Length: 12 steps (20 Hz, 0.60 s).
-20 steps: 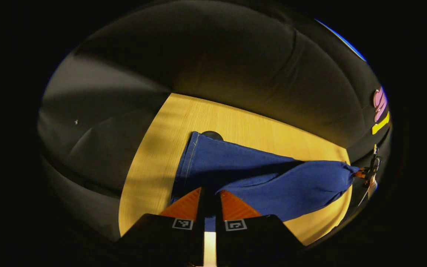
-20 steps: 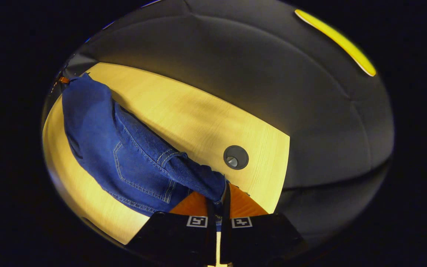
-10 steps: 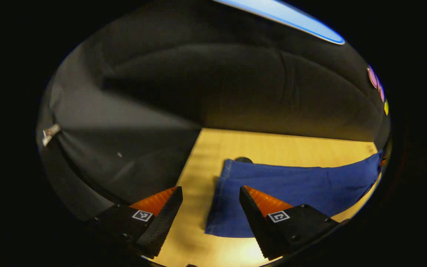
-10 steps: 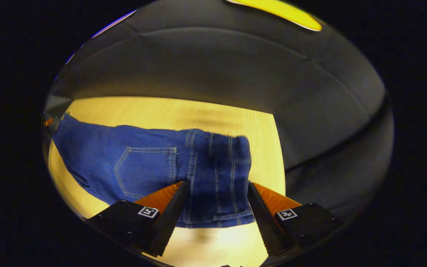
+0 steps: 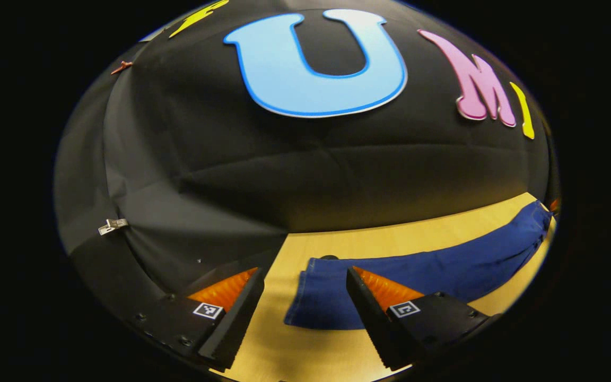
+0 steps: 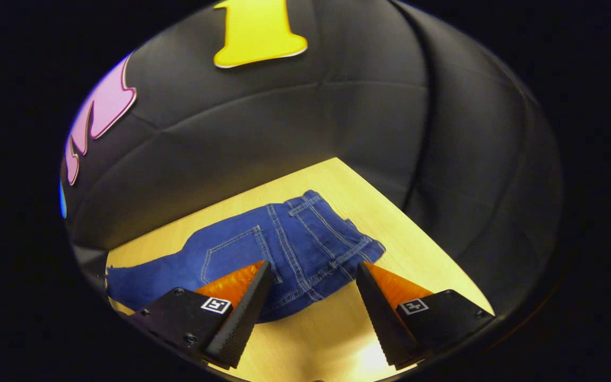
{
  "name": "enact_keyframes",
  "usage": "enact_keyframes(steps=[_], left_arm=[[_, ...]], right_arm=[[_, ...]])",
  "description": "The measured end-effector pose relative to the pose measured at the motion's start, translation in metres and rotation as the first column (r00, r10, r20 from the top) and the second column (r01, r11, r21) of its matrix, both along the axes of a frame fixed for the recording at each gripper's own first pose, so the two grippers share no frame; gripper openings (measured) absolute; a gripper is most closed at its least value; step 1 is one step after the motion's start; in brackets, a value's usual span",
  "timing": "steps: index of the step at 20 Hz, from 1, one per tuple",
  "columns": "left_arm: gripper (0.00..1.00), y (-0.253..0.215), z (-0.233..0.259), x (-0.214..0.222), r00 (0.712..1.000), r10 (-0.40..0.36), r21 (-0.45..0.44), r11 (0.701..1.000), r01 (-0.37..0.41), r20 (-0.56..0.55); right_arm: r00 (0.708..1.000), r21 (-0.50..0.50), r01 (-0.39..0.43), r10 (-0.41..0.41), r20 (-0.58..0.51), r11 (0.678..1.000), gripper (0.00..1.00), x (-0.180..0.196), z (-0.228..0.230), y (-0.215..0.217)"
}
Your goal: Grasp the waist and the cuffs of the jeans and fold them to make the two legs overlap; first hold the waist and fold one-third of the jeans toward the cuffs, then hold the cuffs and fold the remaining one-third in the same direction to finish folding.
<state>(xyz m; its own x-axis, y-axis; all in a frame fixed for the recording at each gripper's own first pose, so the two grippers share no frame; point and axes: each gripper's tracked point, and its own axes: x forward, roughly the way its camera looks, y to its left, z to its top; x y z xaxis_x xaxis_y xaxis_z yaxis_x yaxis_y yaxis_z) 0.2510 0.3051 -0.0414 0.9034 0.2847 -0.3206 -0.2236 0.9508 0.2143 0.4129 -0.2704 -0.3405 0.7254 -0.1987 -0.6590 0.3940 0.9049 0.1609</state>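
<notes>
Blue jeans lie flat on a light wooden table, the legs laid one over the other. In the left gripper view the cuffs end (image 5: pixel 316 294) lies just ahead of my left gripper (image 5: pixel 303 281), which is open and raised off the cloth. In the right gripper view the waist end (image 6: pixel 316 239) with a back pocket (image 6: pixel 231 254) lies in front of my right gripper (image 6: pixel 313 273). That gripper is open too, with nothing between its fingers.
The wooden table (image 6: pixel 422 249) ends at a corner on the right in the right gripper view and at a left edge (image 5: pixel 279 265) in the left gripper view. A small dark round grommet (image 5: pixel 329 257) peeks out behind the cuffs. Black cloth walls surround the table.
Both grippers have let go of the jeans, opened and lifted back. The jeans, held up a second ago, now lie flat on the table.
</notes>
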Motion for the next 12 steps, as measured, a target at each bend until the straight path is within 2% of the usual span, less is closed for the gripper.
enact_keyframes(steps=[4,6,8,12], left_arm=[[0.98,-0.001,-0.012,0.006,0.998,-0.055,-0.1,0.993,0.055,0.004],[0.98,0.006,-0.014,0.011,0.998,-0.068,-0.093,0.993,0.069,0.009],[0.98,0.001,-0.008,0.01,0.996,-0.081,-0.058,0.995,0.083,0.027],[0.98,0.0,-0.016,0.012,0.995,-0.089,-0.126,0.988,0.094,0.041]], right_arm=[[0.998,-0.067,0.053,-0.052,0.025,0.996,0.99,0.005,-0.007,-0.022],[0.995,-0.099,0.097,-0.092,0.049,0.99,0.99,0.012,-0.007,-0.036],[0.99,-0.077,0.133,-0.129,0.051,0.988,0.98,0.017,-0.013,-0.044],[0.985,-0.071,0.171,-0.168,0.046,0.983,0.99,0.026,-0.028,-0.054]])
